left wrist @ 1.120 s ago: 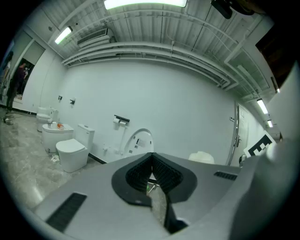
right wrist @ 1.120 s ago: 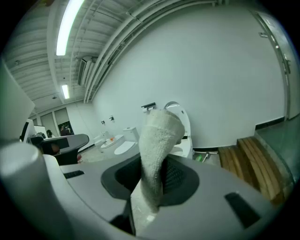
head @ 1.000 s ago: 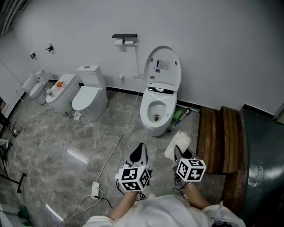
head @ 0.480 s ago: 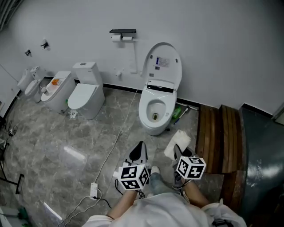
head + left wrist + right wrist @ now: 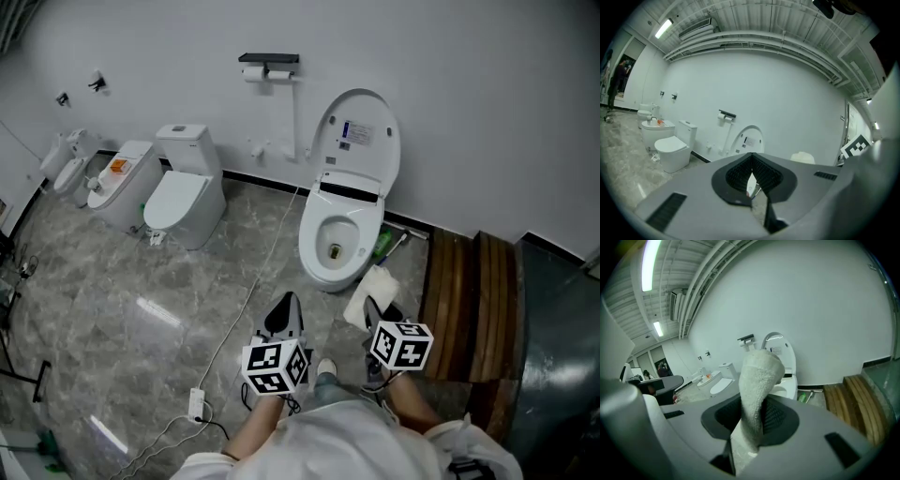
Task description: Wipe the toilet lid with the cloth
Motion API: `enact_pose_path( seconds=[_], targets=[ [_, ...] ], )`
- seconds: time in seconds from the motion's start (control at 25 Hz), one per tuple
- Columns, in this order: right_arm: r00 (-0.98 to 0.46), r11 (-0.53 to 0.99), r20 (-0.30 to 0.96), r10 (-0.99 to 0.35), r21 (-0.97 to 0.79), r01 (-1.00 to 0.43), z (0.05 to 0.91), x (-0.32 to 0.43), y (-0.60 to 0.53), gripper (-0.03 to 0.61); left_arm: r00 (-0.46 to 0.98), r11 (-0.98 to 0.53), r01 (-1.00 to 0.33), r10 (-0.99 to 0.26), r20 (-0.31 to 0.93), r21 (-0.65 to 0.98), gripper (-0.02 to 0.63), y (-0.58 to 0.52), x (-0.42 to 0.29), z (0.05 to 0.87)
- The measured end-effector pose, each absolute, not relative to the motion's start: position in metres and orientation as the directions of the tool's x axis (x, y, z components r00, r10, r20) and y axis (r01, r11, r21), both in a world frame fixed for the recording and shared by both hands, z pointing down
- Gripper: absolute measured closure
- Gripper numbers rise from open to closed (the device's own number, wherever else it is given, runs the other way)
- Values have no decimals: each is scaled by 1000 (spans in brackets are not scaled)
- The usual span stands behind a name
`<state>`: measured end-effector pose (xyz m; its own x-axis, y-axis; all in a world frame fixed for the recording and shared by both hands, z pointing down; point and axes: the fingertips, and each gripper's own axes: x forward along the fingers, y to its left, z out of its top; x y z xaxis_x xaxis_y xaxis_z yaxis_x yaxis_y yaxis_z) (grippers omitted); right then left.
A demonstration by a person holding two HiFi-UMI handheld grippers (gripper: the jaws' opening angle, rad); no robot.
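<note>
The white toilet stands against the back wall with its lid [image 5: 361, 136] raised upright over the open bowl [image 5: 337, 246]. My right gripper [image 5: 375, 309] is shut on a white terry cloth [image 5: 372, 292], which hangs just short of the bowl's front right rim. In the right gripper view the cloth [image 5: 757, 390] rises folded between the jaws and partly hides the lid [image 5: 783, 350]. My left gripper [image 5: 287, 306] is shut with nothing in it, left of the right one and a little before the bowl. The left gripper view shows the lid [image 5: 749, 140] straight ahead and the cloth [image 5: 803, 157] to the right.
A second toilet [image 5: 183, 197] with its lid down and a low white fixture [image 5: 122, 178] stand at the left. A paper holder [image 5: 270, 66] hangs on the wall. A wooden step [image 5: 469, 300] lies at the right, a green bottle [image 5: 380, 246] beside the bowl, a cable [image 5: 234, 319] across the floor.
Both grippers have moved forward toward the toilet, and the cloth now hangs close to the bowl's rim. The jaws have kept their state.
</note>
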<state>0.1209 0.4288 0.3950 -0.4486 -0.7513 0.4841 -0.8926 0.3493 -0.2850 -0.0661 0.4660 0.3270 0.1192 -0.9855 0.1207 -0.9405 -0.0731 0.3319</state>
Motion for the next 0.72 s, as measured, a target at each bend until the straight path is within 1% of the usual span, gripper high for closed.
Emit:
enact_pose_path(
  seconds=[0.28,0.56,0.72],
  targets=[
    [-454,343,500,-738,-302,-890,397,122,360,494,133,-79,-940,-981,144,331,600,398,-63,327],
    [-442,329,484,-755,-304,-894,390,129,293,494,137,-87,-945,-981,139,316,600,335,-61,321],
    [-443,314,483,-755,-326,-892,394,129,267,494,147,-87,-944,-975,170,317,600,313,-59,334]
  ],
)
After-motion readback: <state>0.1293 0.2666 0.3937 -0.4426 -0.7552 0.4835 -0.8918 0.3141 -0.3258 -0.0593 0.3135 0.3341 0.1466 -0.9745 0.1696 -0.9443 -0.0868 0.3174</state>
